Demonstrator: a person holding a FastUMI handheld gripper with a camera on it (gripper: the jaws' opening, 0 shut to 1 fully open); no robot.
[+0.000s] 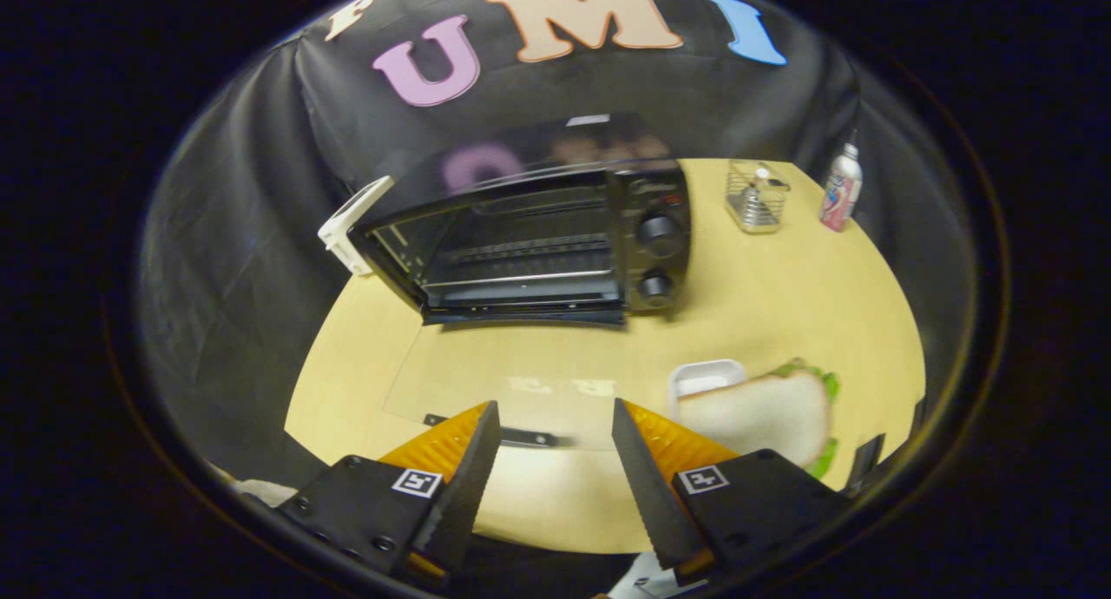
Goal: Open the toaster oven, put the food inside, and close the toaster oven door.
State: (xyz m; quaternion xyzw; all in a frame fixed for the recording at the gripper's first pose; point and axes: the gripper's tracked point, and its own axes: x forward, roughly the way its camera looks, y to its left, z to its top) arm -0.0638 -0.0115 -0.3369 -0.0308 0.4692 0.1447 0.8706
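A black toaster oven [538, 234] stands at the back of the wooden table, its glass door [503, 386] folded down flat toward me and the wire rack inside bare. The door's dark handle [512, 437] lies just ahead of my fingertips. My gripper [555, 421] is open, with nothing between its orange-and-black fingers [469, 469], hovering above the door's front edge. A sandwich [764, 412] of white bread with green lettuce rests on a small white tray [699, 375], just right of the right finger.
A wire basket [757, 198] holding a small item and a white bottle with a pink label [840, 189] stand at the table's back right. A white block [351, 226] sits beside the oven's left side. The tan table [781, 295] spreads right of the oven.
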